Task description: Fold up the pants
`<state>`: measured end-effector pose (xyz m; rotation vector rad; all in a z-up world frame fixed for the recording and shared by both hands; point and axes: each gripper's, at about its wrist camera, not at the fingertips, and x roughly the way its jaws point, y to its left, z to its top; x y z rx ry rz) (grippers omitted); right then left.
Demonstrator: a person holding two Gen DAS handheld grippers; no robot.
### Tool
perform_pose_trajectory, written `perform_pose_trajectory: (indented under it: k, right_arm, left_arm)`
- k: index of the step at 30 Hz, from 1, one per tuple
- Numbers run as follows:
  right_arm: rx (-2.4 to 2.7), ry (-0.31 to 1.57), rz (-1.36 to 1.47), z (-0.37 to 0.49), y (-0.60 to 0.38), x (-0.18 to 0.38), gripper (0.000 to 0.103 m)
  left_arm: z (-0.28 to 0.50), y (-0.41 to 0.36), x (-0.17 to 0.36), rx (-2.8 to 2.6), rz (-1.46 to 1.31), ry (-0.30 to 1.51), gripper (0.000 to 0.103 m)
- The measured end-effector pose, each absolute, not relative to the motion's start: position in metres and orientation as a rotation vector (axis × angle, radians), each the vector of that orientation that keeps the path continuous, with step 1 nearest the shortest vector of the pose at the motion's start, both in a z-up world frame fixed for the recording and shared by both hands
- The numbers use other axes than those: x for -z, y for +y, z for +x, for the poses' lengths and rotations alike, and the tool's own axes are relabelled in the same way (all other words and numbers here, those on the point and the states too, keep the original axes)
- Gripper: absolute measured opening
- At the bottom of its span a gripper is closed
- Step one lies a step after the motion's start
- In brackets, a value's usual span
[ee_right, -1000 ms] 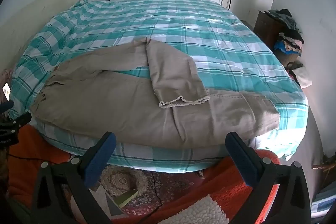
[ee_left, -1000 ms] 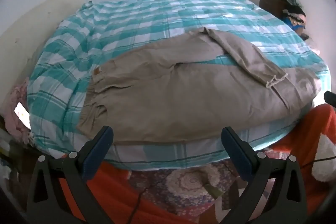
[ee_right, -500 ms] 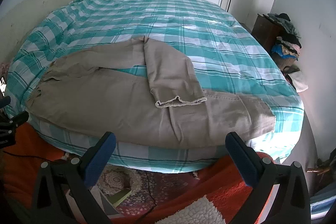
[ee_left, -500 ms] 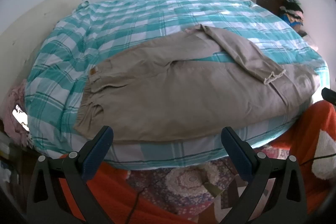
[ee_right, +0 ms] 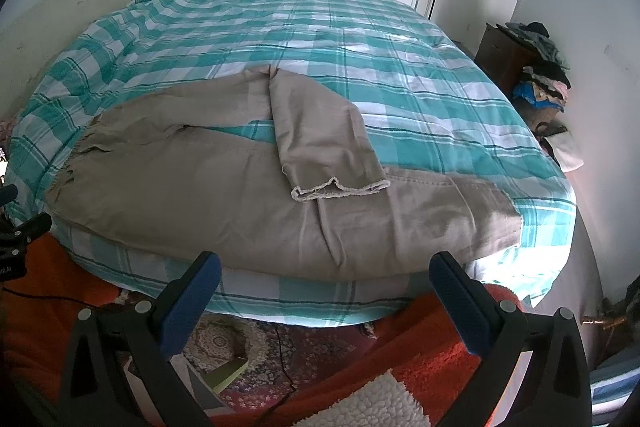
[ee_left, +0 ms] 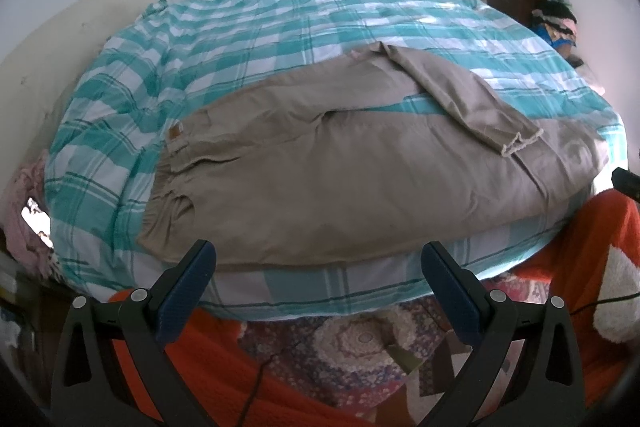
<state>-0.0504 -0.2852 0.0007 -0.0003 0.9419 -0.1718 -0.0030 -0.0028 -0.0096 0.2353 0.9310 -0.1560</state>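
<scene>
Left gripper (ee_left: 318, 267) wide, empty, off bed edge, facing waistband end. Right gripper (ee_right: 325, 277) wide, empty, facing leg end. Pants (ee_left: 340, 167) lie ahead on bed (ee_right: 400, 67), long axis crosswise; far leg doubled back, cuff (ee_right: 340, 187) nearer right.

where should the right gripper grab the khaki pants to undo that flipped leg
Grip the frayed hem of the leg that lies doubled back across the other leg of the khaki pants. That cuff is a loose, slightly raised edge facing the near side of the bed, so the open right gripper could probably come straight in from the near side, low, and pinch it. The flat cloth around it gives no edge to pinch.
</scene>
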Motion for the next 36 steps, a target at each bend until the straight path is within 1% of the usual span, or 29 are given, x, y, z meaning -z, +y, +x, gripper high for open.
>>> perform_pose_trajectory:
  k: [36]
  right_arm:
    - [0.176,0.945,-0.007,-0.0506,-0.2863,0.0009,0.103]
  left_arm:
    - [-0.0043,-0.0018,0.0153,0.157,0.243,0.938,0.102]
